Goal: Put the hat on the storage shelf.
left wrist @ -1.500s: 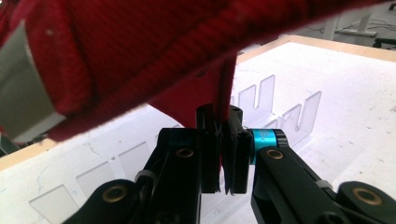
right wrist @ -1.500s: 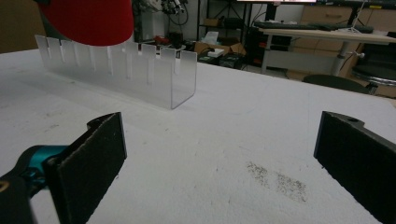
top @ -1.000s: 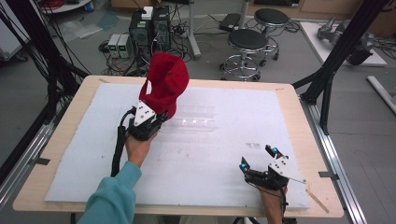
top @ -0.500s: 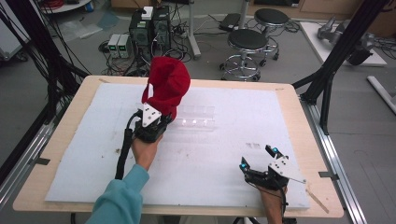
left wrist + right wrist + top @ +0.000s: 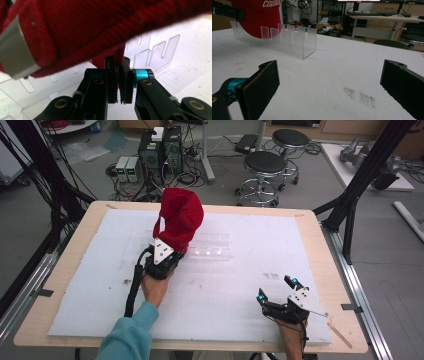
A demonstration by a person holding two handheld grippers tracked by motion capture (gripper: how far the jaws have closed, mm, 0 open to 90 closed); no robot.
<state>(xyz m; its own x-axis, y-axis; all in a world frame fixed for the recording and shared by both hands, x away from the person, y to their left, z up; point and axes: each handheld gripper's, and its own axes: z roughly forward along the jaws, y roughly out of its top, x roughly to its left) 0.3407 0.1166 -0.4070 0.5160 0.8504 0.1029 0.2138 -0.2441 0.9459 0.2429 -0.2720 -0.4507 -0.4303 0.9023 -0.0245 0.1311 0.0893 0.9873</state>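
The surface (image 5: 310,270), covered by a white sheet, carries a clear slotted acrylic rack (image 5: 212,245) left of centre toward the far side. A red cap (image 5: 180,217) is held raised above the left end of that rack, near the far edge. The left tongs (image 5: 167,254) are clamped on a fold of the cap's fabric. The right tongs (image 5: 277,290) rest at the near right, jaws spread wide with nothing between them.
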